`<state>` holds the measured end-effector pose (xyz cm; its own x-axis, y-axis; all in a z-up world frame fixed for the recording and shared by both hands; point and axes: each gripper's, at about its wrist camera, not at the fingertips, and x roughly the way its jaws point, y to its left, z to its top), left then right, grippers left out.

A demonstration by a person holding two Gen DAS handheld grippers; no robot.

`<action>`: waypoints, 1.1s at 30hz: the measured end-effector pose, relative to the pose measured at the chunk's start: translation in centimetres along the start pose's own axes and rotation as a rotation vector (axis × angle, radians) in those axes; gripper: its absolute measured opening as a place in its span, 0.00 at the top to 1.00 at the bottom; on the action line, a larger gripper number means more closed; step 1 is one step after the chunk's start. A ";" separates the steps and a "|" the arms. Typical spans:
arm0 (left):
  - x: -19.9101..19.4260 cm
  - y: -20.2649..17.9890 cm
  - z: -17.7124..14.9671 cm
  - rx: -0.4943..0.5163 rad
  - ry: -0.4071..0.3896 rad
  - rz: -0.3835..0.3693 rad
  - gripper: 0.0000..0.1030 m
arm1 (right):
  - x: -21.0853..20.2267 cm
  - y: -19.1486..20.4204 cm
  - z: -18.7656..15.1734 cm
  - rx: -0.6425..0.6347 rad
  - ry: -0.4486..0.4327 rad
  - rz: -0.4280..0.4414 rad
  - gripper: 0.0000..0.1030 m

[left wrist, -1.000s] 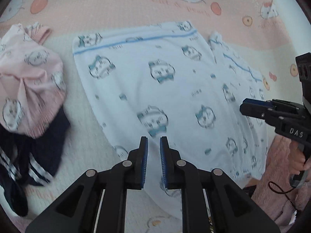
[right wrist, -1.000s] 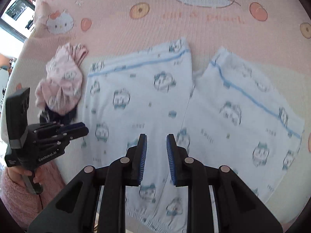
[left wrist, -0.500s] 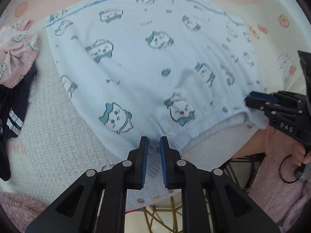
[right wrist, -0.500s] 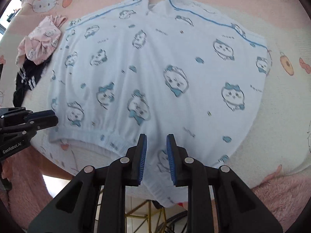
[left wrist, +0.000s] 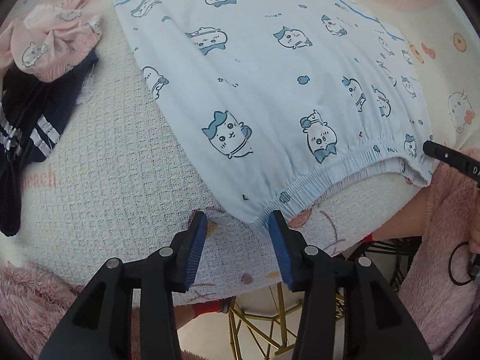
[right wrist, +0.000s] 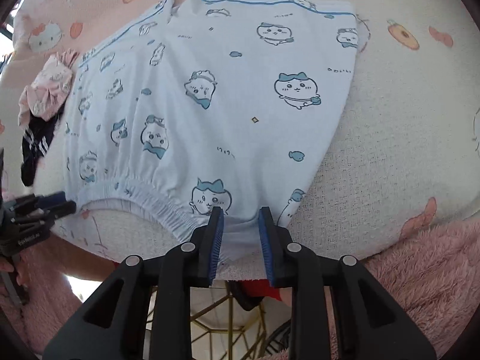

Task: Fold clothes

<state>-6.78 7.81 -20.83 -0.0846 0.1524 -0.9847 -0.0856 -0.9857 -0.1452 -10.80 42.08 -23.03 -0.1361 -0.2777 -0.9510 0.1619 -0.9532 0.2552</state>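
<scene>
Two grippers at the waistband, both unclosed. Far left I see the pink garment piled on the navy striped one. My left gripper has its jaws wide around the near corner of the blue printed shorts, spread flat on the blanket. My right gripper, jaws apart, straddles the opposite waistband corner.

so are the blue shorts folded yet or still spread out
Spread flat: the blue shorts show both leg openings and the whole elastic waistband, with no fold.
</scene>
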 end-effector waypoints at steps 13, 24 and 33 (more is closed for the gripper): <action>-3.9 -5.2 17.6 0.136 -0.364 -0.128 0.68 | -4.9 -5.4 17.0 0.098 -0.207 -0.158 0.77; 2.1 -12.1 30.1 0.384 -0.347 -0.051 0.77 | -1.4 -7.3 20.7 -0.043 -0.227 -0.187 0.77; 4.0 -13.1 32.3 0.426 -0.328 -0.061 0.78 | 0.8 -8.6 22.7 -0.039 -0.183 -0.193 0.76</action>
<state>-38.10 23.68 -19.71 -0.3666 0.2900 -0.8840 -0.4896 -0.8681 -0.0817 -34.46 47.36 -22.04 -0.3422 -0.1114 -0.9330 0.1530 -0.9863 0.0616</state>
